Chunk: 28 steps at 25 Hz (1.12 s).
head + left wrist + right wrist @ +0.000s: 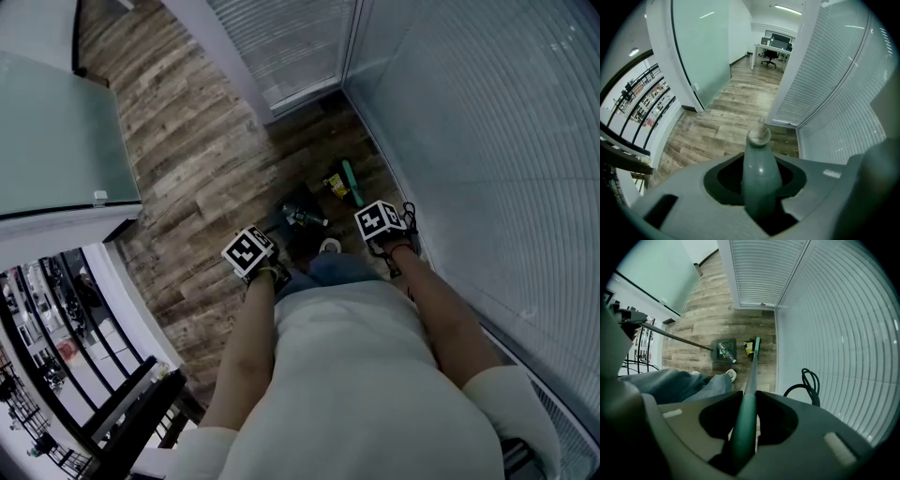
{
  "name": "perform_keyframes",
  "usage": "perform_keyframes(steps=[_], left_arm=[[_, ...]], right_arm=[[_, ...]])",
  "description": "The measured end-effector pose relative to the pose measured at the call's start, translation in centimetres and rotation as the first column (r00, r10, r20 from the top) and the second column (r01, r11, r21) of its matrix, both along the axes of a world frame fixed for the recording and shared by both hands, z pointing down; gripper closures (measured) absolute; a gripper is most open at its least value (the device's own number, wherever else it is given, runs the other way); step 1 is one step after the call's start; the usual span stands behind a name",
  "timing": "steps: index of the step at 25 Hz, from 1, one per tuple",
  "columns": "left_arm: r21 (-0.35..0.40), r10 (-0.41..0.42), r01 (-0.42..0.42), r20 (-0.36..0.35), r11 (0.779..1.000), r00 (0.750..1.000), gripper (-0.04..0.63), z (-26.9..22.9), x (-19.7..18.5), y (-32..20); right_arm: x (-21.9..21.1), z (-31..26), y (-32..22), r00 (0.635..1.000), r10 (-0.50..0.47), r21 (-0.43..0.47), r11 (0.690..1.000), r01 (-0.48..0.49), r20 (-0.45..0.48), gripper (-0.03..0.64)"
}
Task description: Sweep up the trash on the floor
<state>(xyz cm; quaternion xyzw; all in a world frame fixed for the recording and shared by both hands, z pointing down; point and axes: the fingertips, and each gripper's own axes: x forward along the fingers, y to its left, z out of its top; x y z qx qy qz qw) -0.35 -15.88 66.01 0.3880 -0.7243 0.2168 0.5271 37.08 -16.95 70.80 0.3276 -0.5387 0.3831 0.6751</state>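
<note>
My right gripper [745, 423] [382, 228] is shut on the green broom handle [751, 376], which slants down to the broom head [352, 182] near the white wall. A yellow piece of trash [748, 347] [335, 185] lies against the broom head. The dark dustpan [723, 350] [298, 214] rests on the wooden floor with a bottle [725, 352] inside it. My left gripper [759, 177] [259, 263] is shut on the grey top of the dustpan's handle [759, 164]. The handle's thin rod [675, 337] reaches down to the pan.
White slatted walls [487, 141] form a corner close on the right. A frosted glass panel [56, 141] and a railing [56, 375] stand at the left. A black cable [809, 380] hangs by the wall. The person's shoe [731, 375] is beside the dustpan.
</note>
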Motion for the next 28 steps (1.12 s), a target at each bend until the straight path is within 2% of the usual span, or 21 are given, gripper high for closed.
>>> perform_keyframes(steps=[10,28], left_arm=[[0.027,0.0,0.001,-0.029,1.0,1.0,0.462,0.4,-0.1,-0.1],[0.04,0.027,-0.025,-0.042,0.999,0.999,0.457,0.2,-0.2,0.3]], right_arm=[[-2.2,-0.3,2.1,0.998,-0.026,-0.03,0.999,0.027,0.055,0.522],[-5.9,-1.1,4.7,0.98,-0.16,-0.052,0.985,0.167,0.12,0.522]])
